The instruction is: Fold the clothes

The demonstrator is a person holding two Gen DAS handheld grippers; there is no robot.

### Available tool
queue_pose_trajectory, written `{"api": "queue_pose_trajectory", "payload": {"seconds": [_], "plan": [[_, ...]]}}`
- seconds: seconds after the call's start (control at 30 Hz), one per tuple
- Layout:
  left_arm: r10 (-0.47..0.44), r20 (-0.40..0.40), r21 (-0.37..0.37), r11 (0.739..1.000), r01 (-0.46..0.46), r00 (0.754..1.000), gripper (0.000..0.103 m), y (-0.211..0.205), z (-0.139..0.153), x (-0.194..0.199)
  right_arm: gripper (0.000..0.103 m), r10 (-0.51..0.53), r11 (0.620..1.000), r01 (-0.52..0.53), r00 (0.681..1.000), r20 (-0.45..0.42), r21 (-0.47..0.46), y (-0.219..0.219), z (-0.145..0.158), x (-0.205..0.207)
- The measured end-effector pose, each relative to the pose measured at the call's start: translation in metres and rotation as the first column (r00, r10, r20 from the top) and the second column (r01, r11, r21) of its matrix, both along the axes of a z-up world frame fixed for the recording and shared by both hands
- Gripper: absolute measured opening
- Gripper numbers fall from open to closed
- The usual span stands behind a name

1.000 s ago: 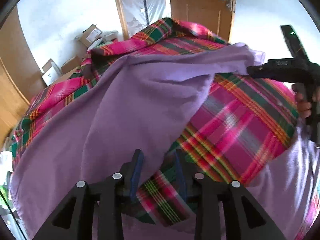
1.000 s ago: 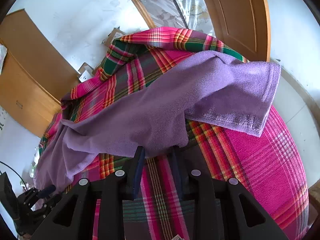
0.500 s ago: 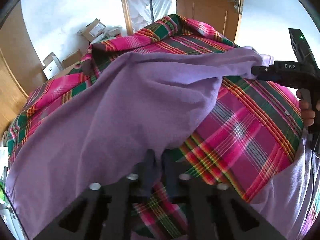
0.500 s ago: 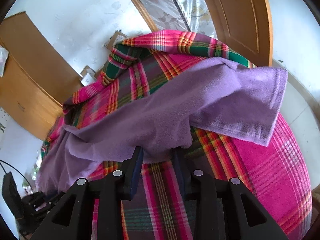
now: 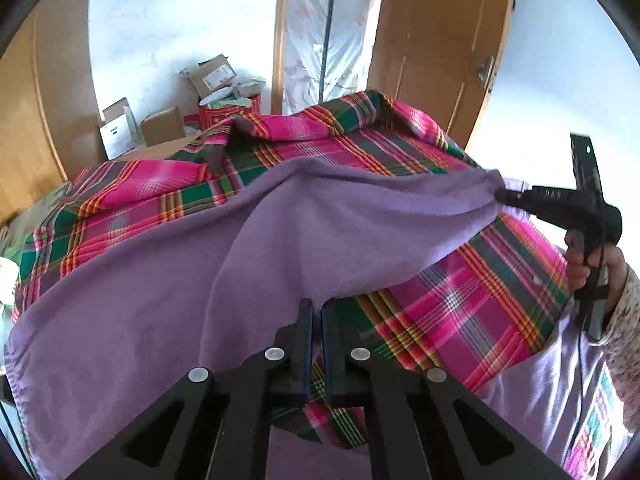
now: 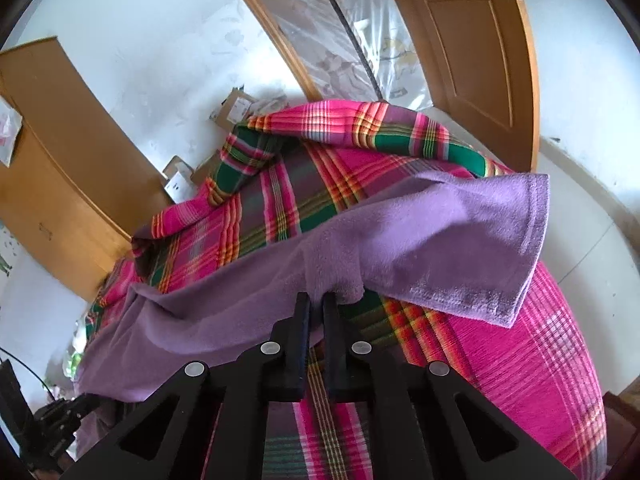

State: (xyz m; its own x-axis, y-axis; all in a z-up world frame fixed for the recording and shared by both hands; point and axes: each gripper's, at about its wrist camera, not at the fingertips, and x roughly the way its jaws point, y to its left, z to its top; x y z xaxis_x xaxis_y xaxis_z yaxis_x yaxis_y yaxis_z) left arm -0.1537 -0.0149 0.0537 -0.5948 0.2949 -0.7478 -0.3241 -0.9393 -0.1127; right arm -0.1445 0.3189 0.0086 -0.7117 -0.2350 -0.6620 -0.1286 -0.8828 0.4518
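Mid-fold here. My left tongs [image 5: 316, 312] clamped on purple cloth [image 5: 168, 304] edge, right tongs [image 6: 316, 304] pinching another edge. Cloth lifted, draped over plaid blanket [image 5: 460, 312]. Next, I reckon: bring edges together evenly, lay flat.

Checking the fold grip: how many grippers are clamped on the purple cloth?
2: the left gripper pinches the purple cloth at its near edge; the right gripper pinches another edge.

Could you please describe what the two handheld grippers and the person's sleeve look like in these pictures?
The left gripper and the right gripper are matte black plastic, with flat parallel fingers and round silver rivets. Seen side-on, the right one has a pistol handle, faint lettering, a green light and a thin black cable. The floral patterned sleeve is light-coloured.
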Motion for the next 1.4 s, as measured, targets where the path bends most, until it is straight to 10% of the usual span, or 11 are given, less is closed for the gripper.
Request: {"api": "queue_pose_trajectory", "payload": {"seconds": [0.33,0.43,0.6,0.83,1.27,1.4], "plan": [[0.084,0.045,0.062,0.994,-0.087,0.995,0.004,-0.030,-0.008,0.006,0.015,0.047,0.999,-0.046,0.998,0.044,-0.016,0.008,-0.007,0.018],[0.101,0.051,0.082,0.991,-0.105,0.994,0.004,-0.034,-0.008,0.006,0.032,-0.053,0.998,0.051,0.997,0.055,0.045,0.024,-0.010,0.018],[0.107,0.054,0.088,0.990,-0.111,0.993,0.004,-0.033,-0.008,0.005,0.032,-0.204,0.968,0.195,0.978,0.050,0.156,0.048,-0.012,0.016],[0.111,0.078,0.085,0.989,-0.118,0.991,0.004,-0.031,-0.013,0.004,0.047,-0.138,0.924,0.111,0.989,0.048,0.365,0.028,-0.013,0.003],[0.095,0.090,0.068,0.993,-0.101,0.991,0.004,-0.023,-0.015,0.005,0.049,-0.178,0.905,0.121,0.978,0.106,0.407,0.042,-0.023,-0.001],[0.097,0.090,0.068,0.992,-0.103,0.991,0.004,-0.023,-0.013,0.006,0.018,-0.162,0.905,0.107,0.981,0.102,0.412,0.038,-0.021,0.003]]}}
